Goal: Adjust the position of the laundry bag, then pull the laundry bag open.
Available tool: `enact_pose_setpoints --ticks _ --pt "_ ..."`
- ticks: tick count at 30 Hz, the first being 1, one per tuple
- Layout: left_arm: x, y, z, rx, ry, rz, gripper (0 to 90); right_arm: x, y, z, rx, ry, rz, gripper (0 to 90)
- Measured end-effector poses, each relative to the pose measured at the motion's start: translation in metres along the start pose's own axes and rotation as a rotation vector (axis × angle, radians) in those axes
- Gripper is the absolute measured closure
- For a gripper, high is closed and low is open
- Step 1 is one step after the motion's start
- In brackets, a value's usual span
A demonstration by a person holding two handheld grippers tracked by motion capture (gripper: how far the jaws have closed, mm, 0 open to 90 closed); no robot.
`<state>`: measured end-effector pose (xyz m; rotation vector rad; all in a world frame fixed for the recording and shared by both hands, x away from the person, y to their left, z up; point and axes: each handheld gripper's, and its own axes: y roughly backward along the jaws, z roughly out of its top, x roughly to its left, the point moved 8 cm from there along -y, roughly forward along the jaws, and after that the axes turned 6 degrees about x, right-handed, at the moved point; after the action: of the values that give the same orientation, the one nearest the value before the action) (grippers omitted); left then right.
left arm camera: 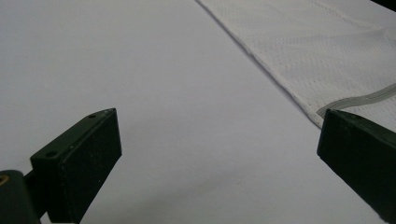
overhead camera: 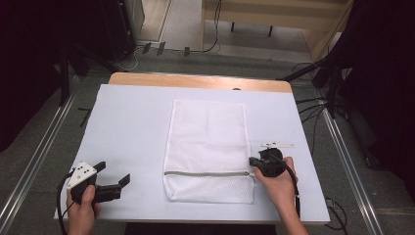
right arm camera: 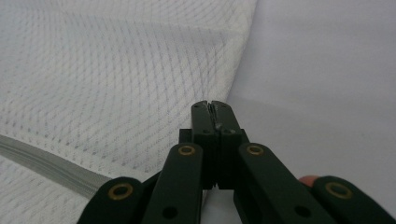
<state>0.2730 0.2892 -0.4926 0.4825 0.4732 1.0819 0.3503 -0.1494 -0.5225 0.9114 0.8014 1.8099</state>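
Here right tool (overhead camera: 252, 160) clenched, perhaps pinching zipper (overhead camera: 208, 173) pull; left tool (overhead camera: 113, 175) released.

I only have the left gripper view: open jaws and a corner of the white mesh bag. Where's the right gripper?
Observer: The right gripper sits at the right edge of the mesh bag, by the end of the zipper.
Operator: Is it open too?
Observer: No, its jaws are shut. I cannot tell whether they pinch anything.
Operator: Is the zipper done up?
Observer: In the high view it looks closed across the bag's width.
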Motion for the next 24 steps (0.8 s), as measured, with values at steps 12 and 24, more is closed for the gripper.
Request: enact_pose_setpoints --ticks 12,24 --pt "-0.015 -0.003 0.003 -0.009 -0.024 -0.036 0.0 -0.017 0.051 -0.028 -0.278 0.041 0.102 50.1" --pt "-0.086 -0.021 0.013 -0.003 -0.104 -0.152 0.0 -0.008 0.051 -0.076 -0.244 0.064 0.130 46.8"
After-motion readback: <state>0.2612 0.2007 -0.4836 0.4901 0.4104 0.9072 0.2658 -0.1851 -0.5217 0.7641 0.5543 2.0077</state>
